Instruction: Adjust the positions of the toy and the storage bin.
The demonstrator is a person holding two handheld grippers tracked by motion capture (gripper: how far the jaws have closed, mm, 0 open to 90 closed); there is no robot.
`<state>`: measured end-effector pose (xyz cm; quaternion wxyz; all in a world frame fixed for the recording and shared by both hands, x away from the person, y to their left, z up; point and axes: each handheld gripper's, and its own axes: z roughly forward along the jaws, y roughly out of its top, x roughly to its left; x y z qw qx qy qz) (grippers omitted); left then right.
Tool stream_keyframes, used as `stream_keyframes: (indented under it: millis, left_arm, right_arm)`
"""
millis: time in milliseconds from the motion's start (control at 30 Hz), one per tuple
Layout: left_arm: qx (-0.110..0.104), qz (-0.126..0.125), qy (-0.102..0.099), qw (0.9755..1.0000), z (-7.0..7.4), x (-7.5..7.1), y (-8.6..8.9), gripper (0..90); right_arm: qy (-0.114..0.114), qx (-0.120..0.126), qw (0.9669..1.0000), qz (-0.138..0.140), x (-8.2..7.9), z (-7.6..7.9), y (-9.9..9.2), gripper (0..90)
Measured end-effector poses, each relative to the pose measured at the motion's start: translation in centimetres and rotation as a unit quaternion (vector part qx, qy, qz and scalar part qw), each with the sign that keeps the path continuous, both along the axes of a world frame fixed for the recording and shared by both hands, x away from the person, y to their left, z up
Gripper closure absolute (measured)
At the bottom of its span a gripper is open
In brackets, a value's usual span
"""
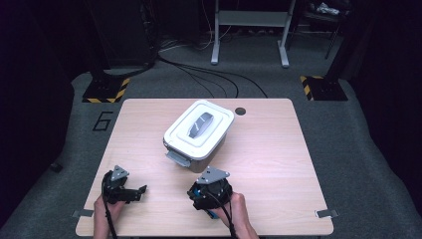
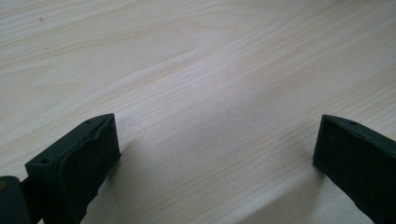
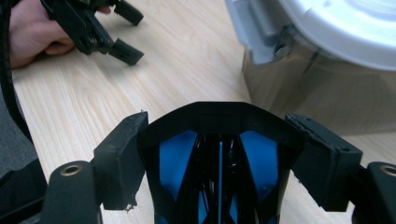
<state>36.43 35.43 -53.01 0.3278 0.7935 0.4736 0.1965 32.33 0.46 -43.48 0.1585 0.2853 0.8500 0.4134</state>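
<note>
Dark floor and trailing black cables lie behind a pale wooden counter [image 1: 278,149] that carries one lidded container [image 1: 199,134] near its middle, a little toward the far edge. This container has a white lid [image 1: 219,112] with a grey handle [image 1: 199,124] laid flat in its recess, clear walls below, and a grey latch [image 1: 178,158] hanging at the corner that faces the person. In the right gripper view the same latch [image 3: 261,30] sits at the upper middle, with the clear wall [image 3: 317,93] under the white rim, just beyond the right tool's tips.

Nearest to the container is the right tool [image 1: 209,185], held in the person's right hand [image 1: 239,211] at the near edge, pointing toward the latch corner but apart from it. Its jaws stand partly apart in the right gripper view [image 3: 219,158]; between them sits only the tool's own black and blue body, and no pad touches the container.

Farther off, at the near left of the counter, rests the left tool [image 1: 139,191] in the left hand [image 1: 104,209], well apart from the container. Along its own view the jaws are spread wide [image 2: 217,154], with bare wood grain between them and nothing gripped. From the right gripper view this left tool [image 3: 126,32] shows at the upper left, low over the wood
</note>
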Motion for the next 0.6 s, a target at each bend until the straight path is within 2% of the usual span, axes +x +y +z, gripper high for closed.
stream_keyframes:
  millis: [233,333,500,533,600]
  left_arm:
    - [-0.004,0.003,-0.001,1.0000,0.0,0.0,-0.1,0.4]
    - [-0.004,0.003,-0.002,1.0000,0.0,0.0,-0.1,0.4]
    - [-0.004,0.003,-0.001,1.0000,0.0,0.0,-0.1,0.4]
    - [-0.006,0.007,-0.007,0.9999,-0.1,0.0,-0.1,0.4]
    - [-0.005,0.004,-0.002,1.0000,0.0,0.0,-0.1,0.4]
  right_arm:
    - [-0.015,0.014,0.9997,-0.010,-0.1,1.1,-1.1,24.3]
    - [-0.026,0.019,0.9993,-0.021,0.0,1.7,-2.2,24.3]
    - [-0.036,0.022,0.9986,-0.031,0.1,2.2,-3.2,24.3]
    - [-0.036,0.024,0.9983,-0.040,0.0,2.4,-3.7,24.3]
    - [-0.041,0.023,0.9979,-0.044,0.1,2.6,-4.1,24.3]
